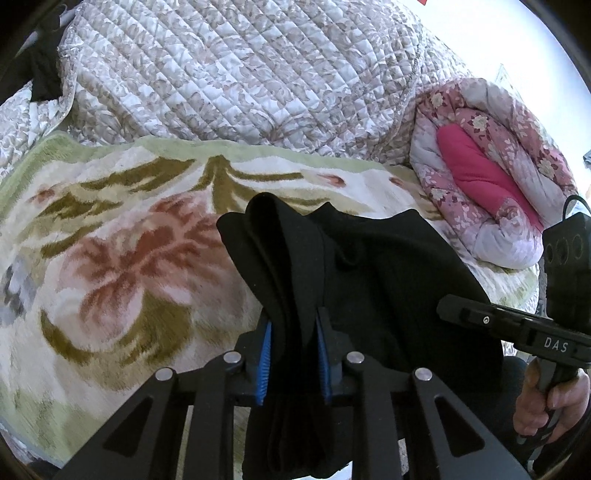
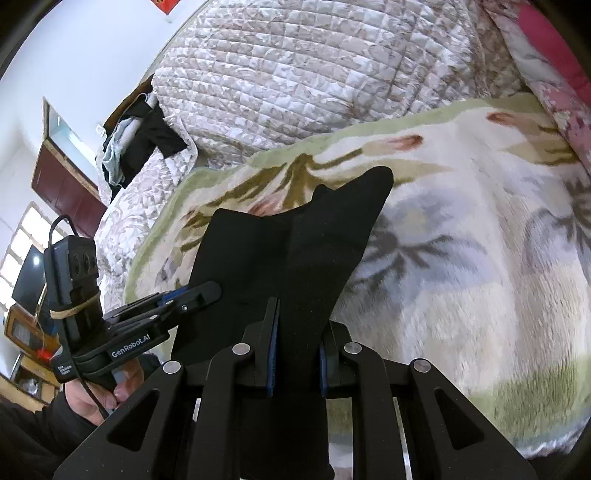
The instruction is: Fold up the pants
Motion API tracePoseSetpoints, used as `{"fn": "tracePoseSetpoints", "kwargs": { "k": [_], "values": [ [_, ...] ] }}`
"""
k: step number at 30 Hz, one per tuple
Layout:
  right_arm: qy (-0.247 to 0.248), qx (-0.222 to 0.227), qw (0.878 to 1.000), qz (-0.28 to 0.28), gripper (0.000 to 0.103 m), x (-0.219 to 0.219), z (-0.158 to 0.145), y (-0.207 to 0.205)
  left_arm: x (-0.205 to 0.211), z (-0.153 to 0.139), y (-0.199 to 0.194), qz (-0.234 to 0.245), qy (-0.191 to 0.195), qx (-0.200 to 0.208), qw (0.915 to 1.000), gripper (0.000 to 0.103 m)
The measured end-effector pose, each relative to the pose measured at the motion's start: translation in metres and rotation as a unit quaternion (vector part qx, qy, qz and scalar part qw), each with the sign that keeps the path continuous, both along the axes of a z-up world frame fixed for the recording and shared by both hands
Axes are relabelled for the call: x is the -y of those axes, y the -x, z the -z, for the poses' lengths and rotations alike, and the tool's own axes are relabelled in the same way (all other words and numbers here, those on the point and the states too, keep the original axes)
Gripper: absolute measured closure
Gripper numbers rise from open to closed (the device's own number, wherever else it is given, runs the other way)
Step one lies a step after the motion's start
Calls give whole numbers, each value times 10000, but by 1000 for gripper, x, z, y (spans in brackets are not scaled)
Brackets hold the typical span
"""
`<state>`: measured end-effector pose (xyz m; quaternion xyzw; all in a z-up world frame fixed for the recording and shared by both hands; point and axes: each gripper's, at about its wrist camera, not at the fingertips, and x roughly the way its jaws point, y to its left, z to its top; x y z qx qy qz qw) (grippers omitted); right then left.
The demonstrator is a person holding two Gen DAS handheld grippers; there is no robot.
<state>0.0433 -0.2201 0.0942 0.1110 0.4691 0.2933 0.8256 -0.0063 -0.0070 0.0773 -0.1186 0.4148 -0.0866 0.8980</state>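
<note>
Two grippers, left gripper [image 1: 293,354] and right gripper [image 2: 297,360], each pinch one soft black pants [image 1: 369,266] bunch; fuzzy floral blanket [image 1: 129,258] at nine o'clock.

Right gripper [image 1: 448,309] body: you can read "DAS" in pale capitals on its black arm.
Left gripper [image 2: 207,291] body: you can read "GenRobot.AI" in white along its side.
Left gripper base: your small white two-line label is too fine to read.
Red sign [image 2: 165,5], wall: cut off, unreadable.
</note>
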Motion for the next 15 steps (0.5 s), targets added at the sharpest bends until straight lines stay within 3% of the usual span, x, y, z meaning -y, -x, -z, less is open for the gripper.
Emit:
{"fn": "tracePoseSetpoints", "kwargs": {
  "k": [15],
  "values": [
    [3,230,9995,-221,86,-37,3,-69,-34,-7,-53,-176,-205,192,9994,80]
  ]
}}
